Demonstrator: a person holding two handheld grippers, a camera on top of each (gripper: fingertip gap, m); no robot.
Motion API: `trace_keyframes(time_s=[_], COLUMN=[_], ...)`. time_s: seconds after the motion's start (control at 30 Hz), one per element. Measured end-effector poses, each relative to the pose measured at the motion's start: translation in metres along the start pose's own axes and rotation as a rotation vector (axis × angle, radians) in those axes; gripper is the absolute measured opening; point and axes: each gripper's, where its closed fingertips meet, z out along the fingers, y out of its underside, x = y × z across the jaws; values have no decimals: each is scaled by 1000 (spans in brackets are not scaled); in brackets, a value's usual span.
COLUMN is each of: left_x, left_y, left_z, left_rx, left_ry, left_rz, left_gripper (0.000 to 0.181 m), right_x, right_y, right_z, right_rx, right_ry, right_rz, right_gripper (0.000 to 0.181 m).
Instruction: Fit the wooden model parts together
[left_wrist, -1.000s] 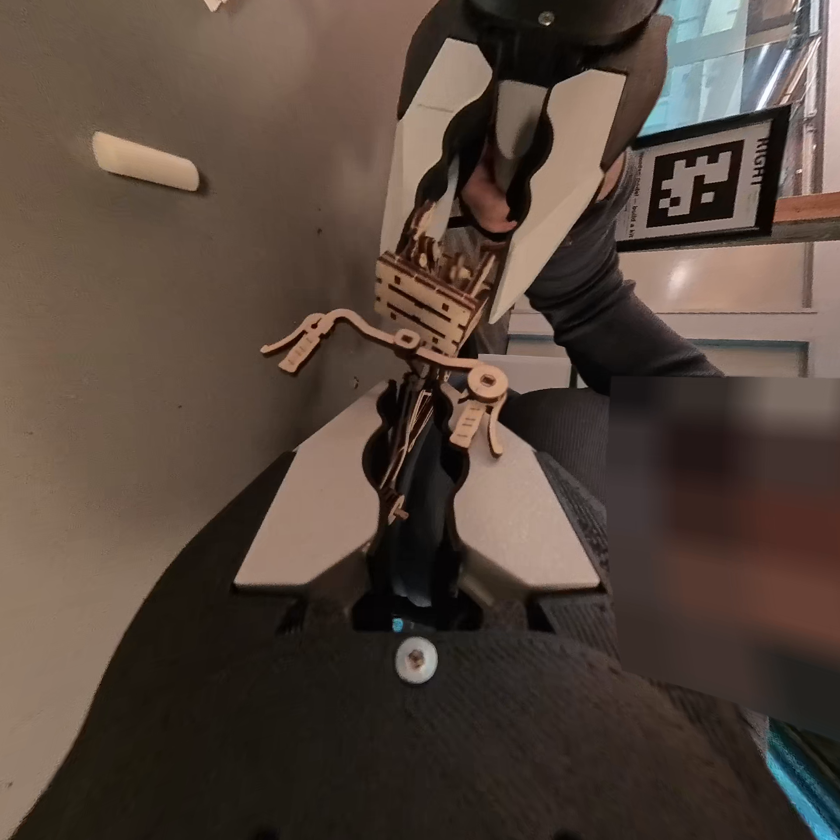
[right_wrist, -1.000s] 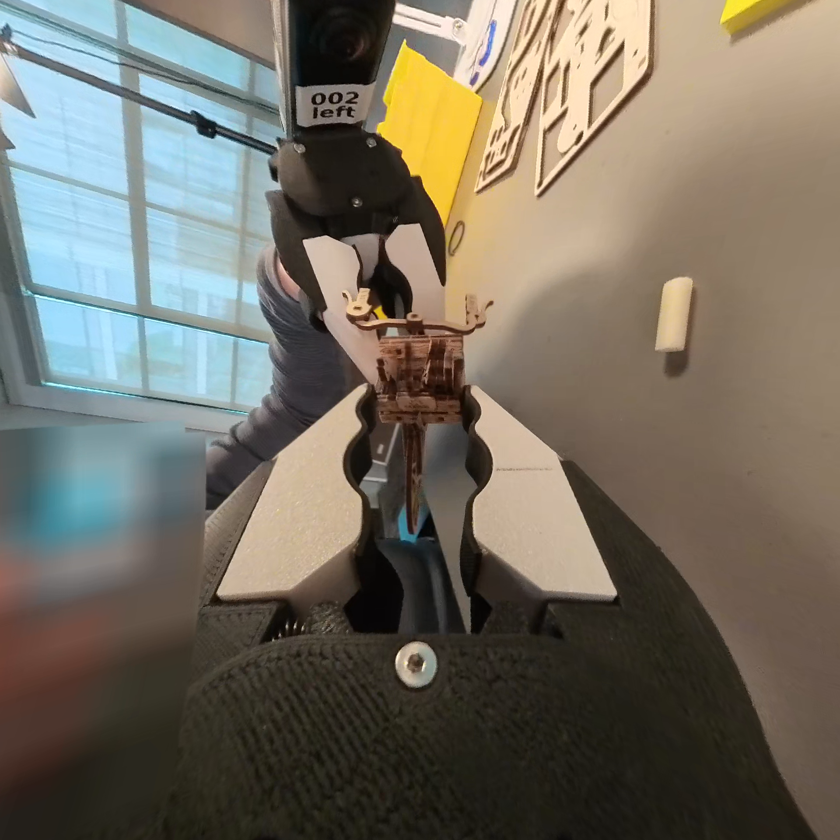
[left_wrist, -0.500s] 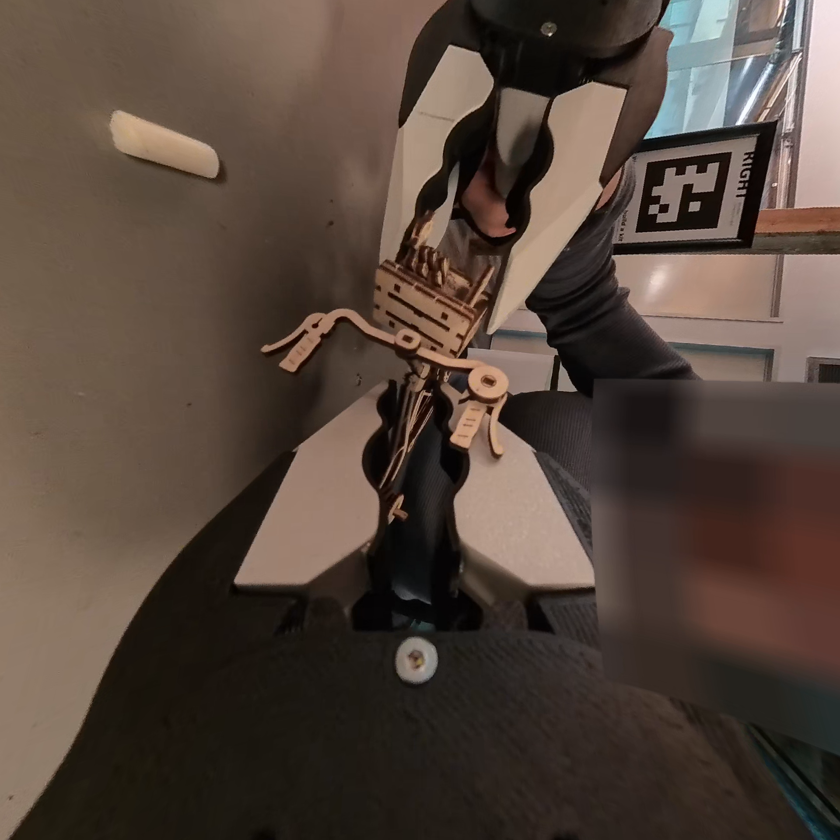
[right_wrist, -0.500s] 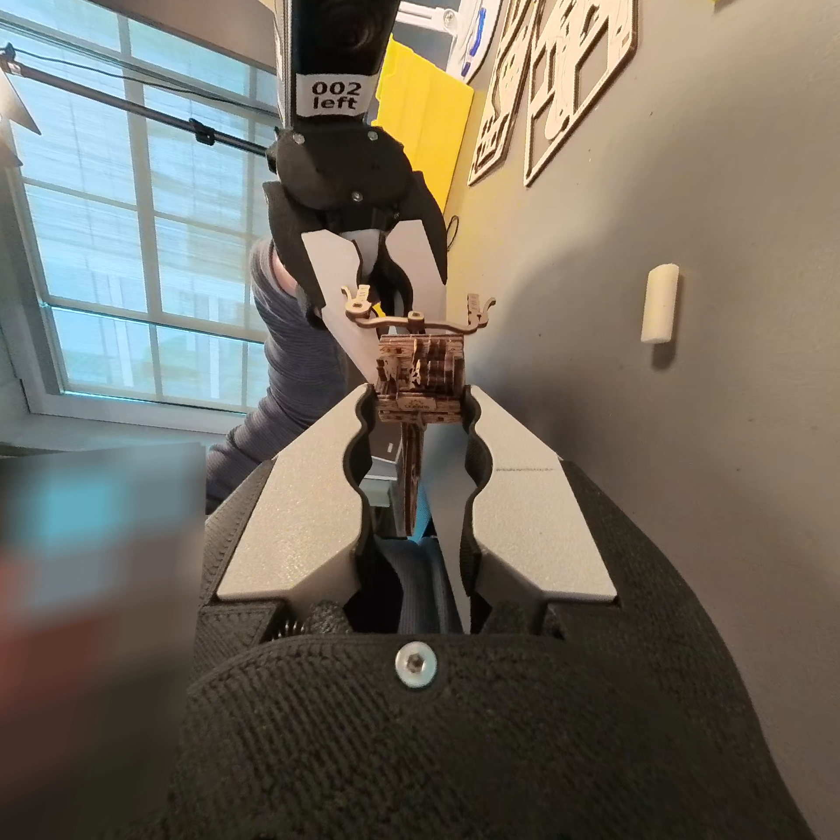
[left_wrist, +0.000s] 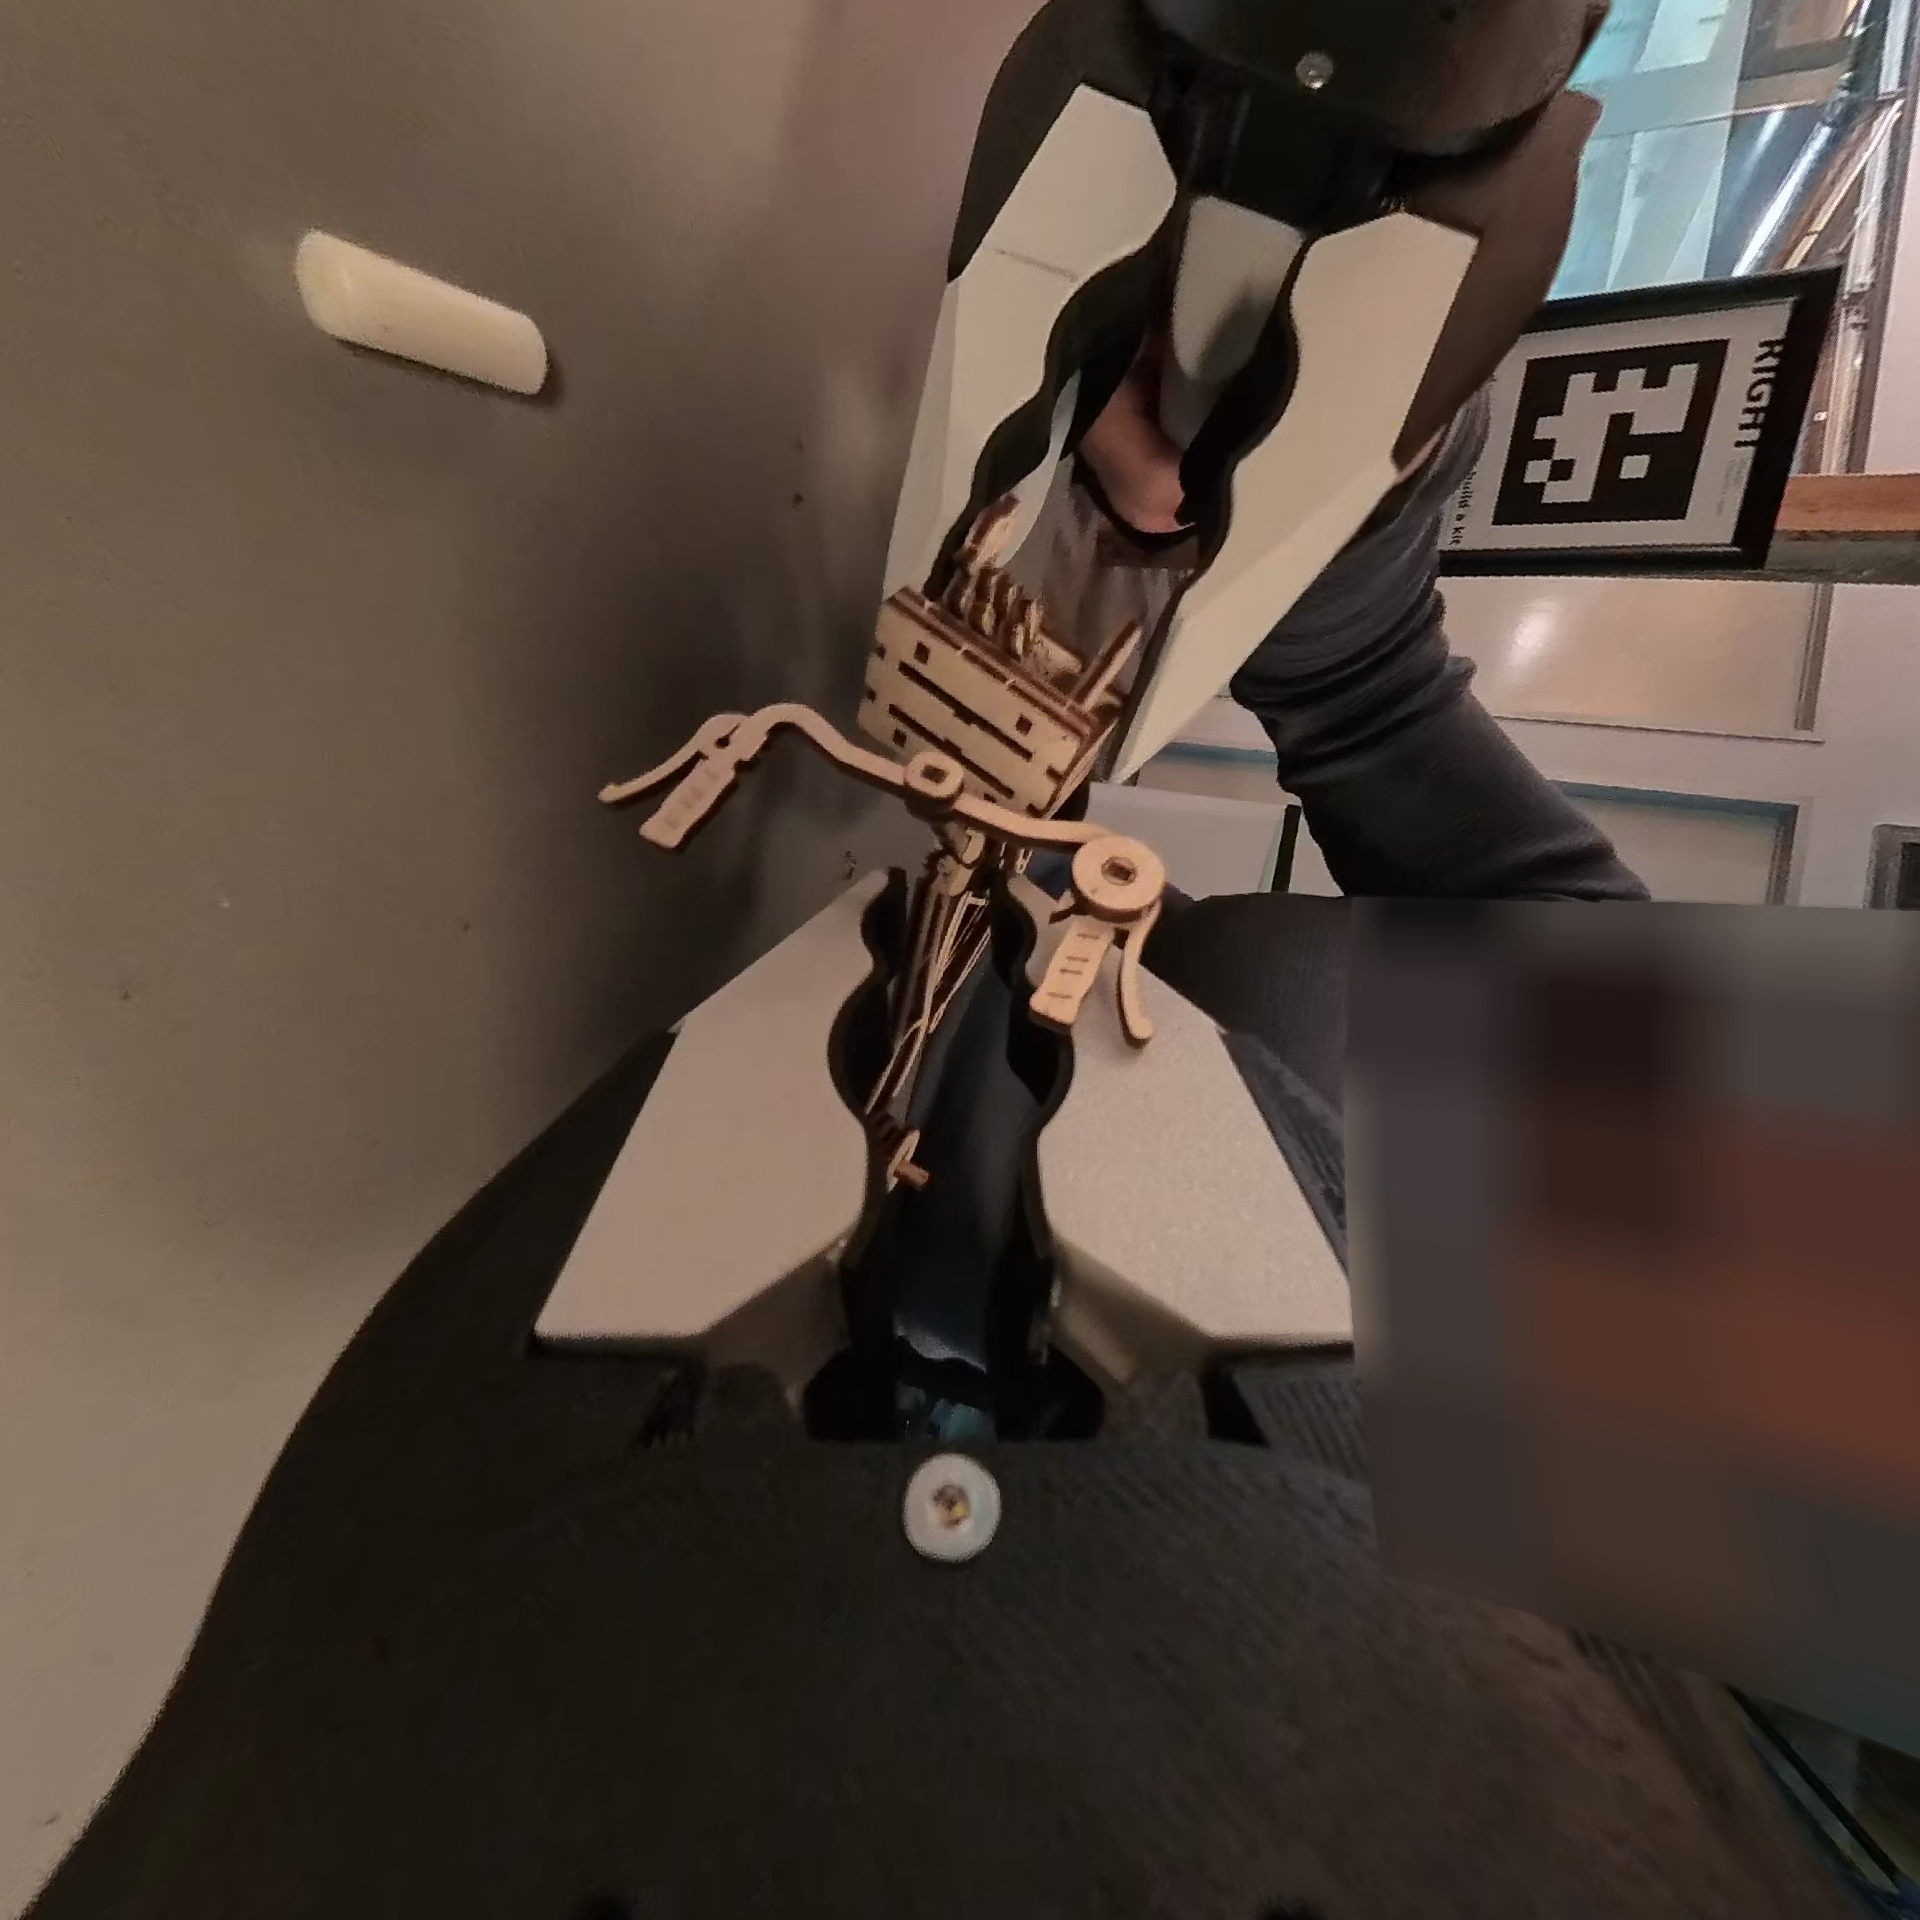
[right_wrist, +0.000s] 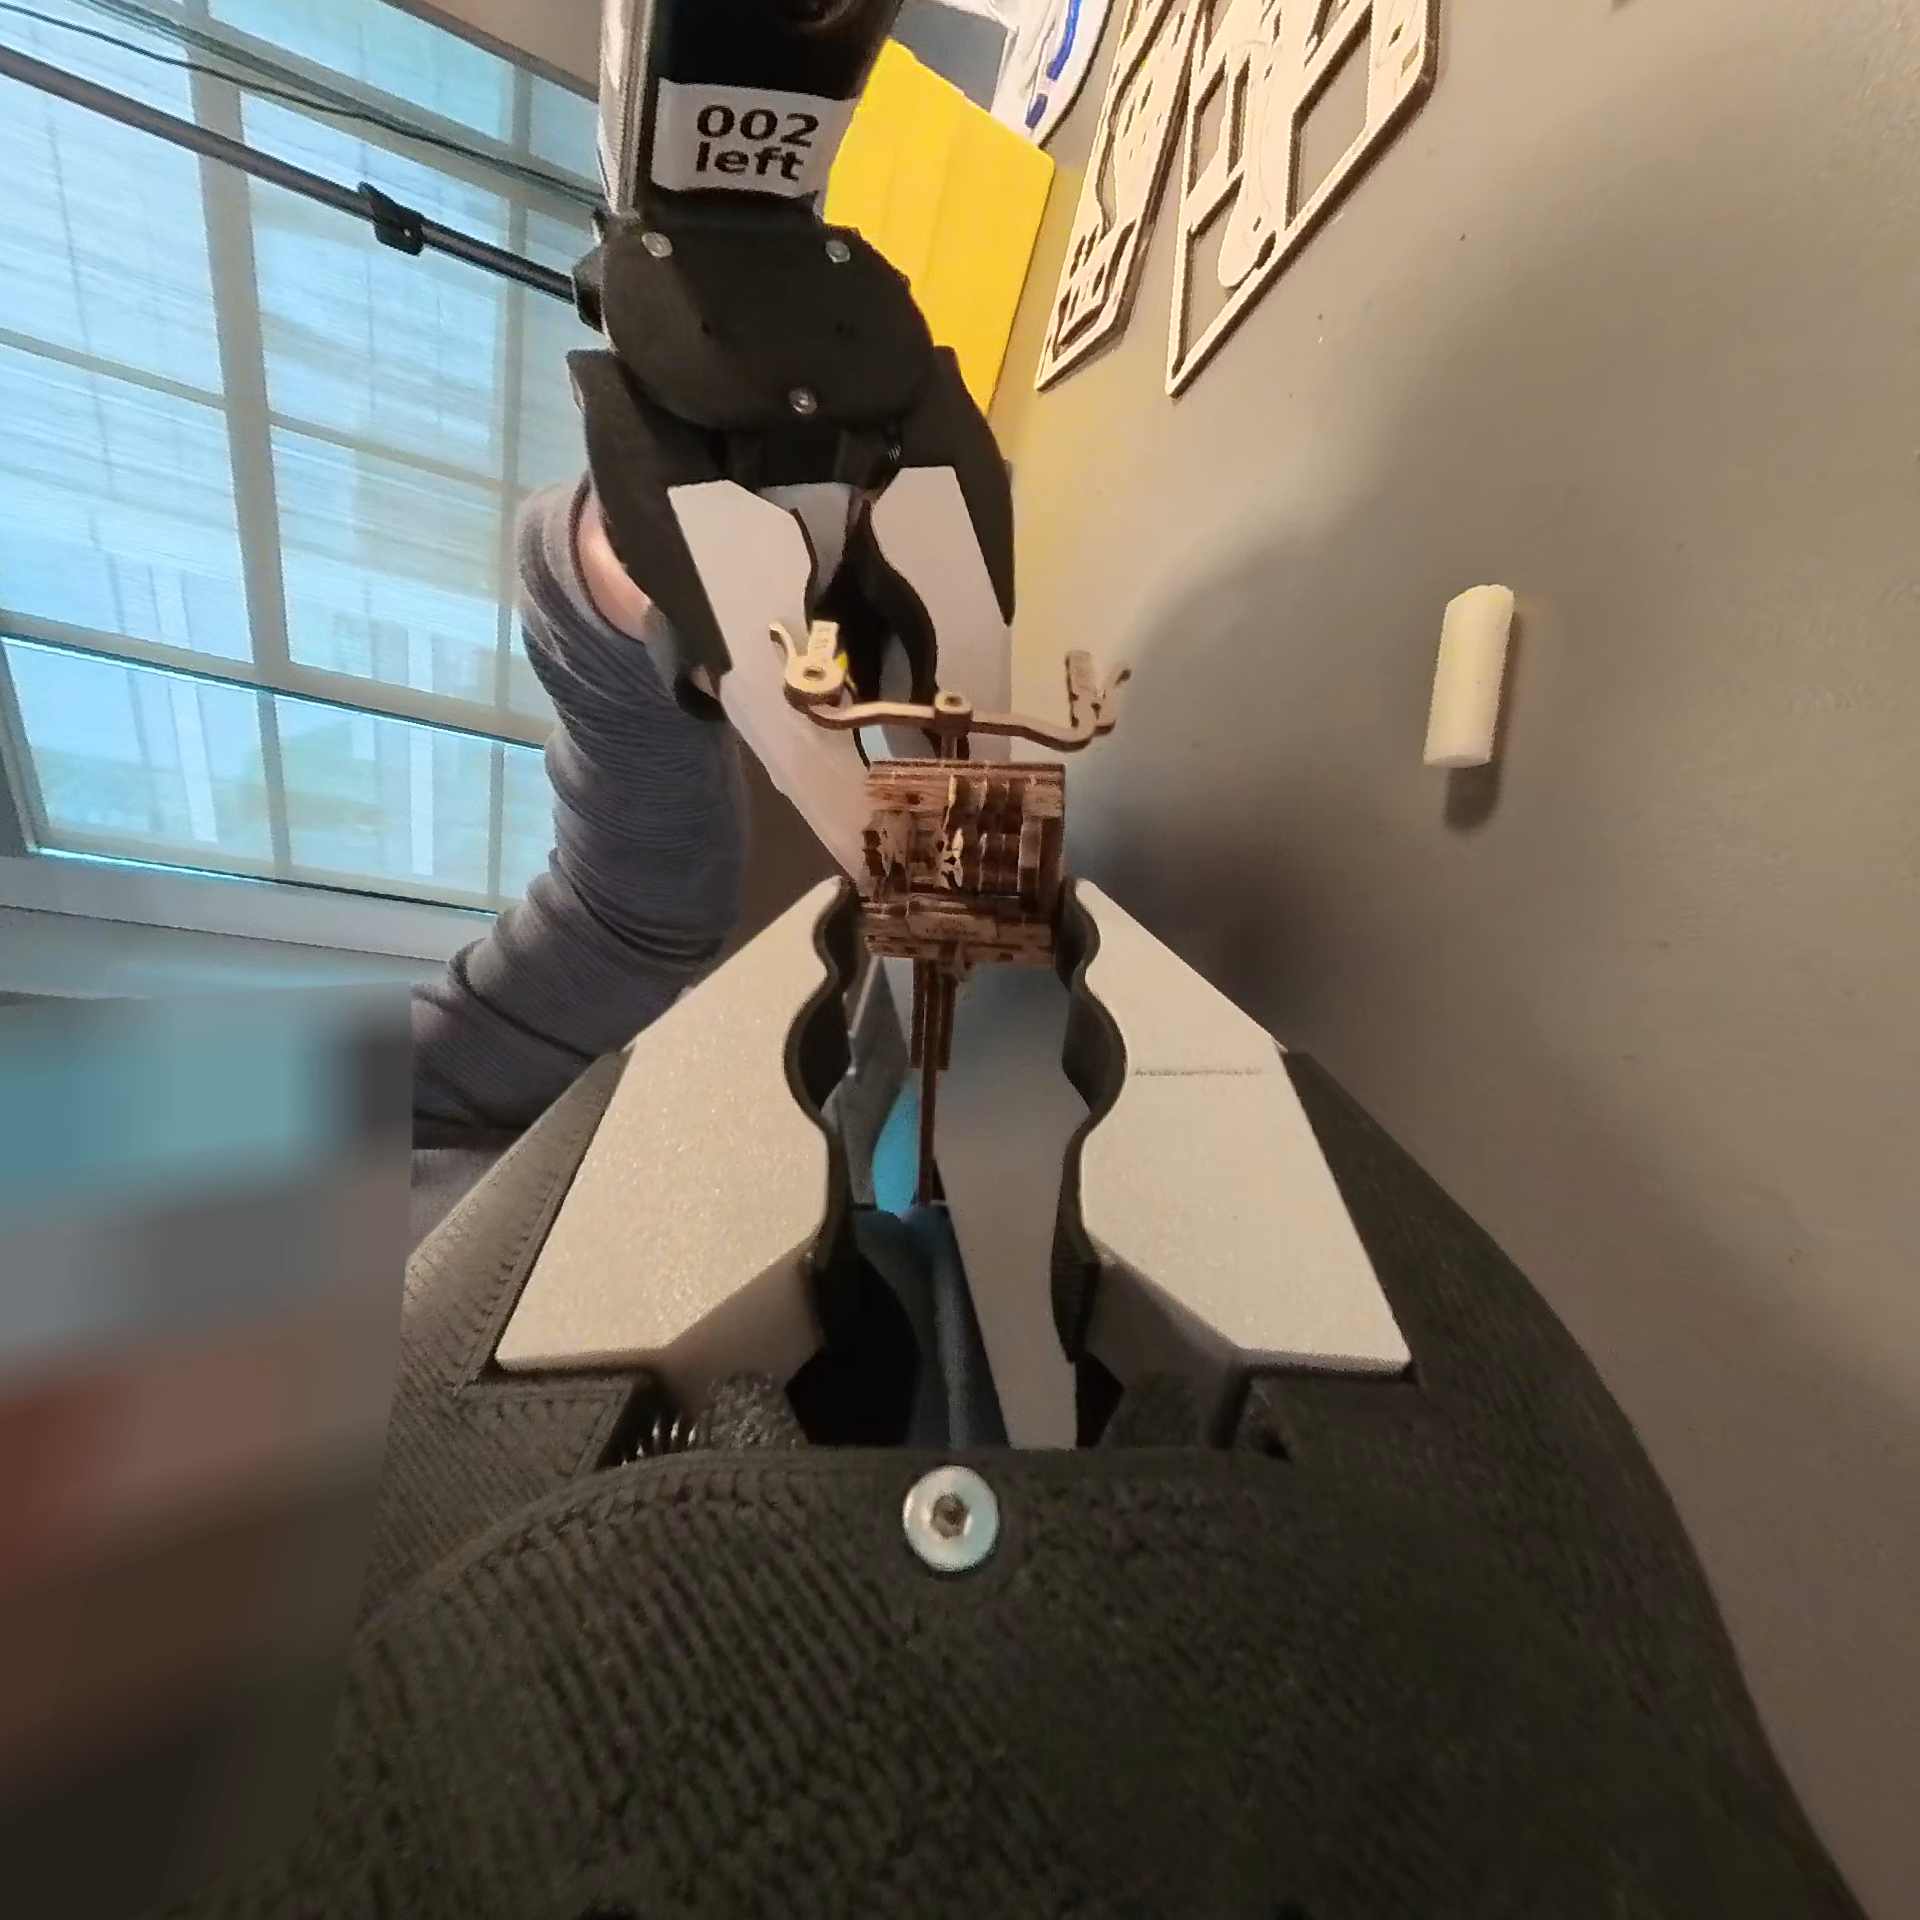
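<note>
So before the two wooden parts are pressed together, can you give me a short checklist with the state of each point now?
1. Left hand-held gripper grips the flat frame with the handlebar: ok, shut on it.
2. Right hand-held gripper grips the slotted wooden basket: ok, clamped on both sides.
3. Basket close to the handlebar stem: ok, right beside it in both views.
4. Tabs lined up with slots: cannot tell, the joint is hidden.
5. Handlebar levers free of the gripper fingers: ok in the right wrist view.
6. White peg on the grey table is apart: ok.
</note>
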Motion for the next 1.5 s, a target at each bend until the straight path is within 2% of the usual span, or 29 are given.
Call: trace_keyframes(time_s=[0.4,0.57,0.73,0.87,1.0,1.13,1.27,1.4,1.5], left_x=[-11,-36,-34,-29,-32,-32,-21,-6,3], left_y=[1,-3,-9,-18,-26,-24,-21,-16,-16], left_z=[7,8,9,3,-4,-7,-7,-5,-5], left_rx=[-15,19,65,147,244,252,260,275,303], left_ry=[-23,-166,-134,-126,-191,-302,-433,-501,-522], left_rz=[-22,-25,-27,-2,46,189,459,735,868], left_gripper=[14,16,20,33,42,47,51,51,53], right_x=[13,24,29,30,30,28,22,20,19], right_y=[6,-1,-5,-7,-11,-13,-13,-13,-14], right_z=[1,-8,-16,-22,-29,-31,-30,-30,-29], right_rx=[-18,53,114,150,188,205,205,202,204], right_ry=[70,100,118,118,108,79,58,52,39], right_rz=[-52,-63,-90,-106,-117,-117,-145,-167,-163], right_gripper=[36,36,36,36,36,36,36,35,35])
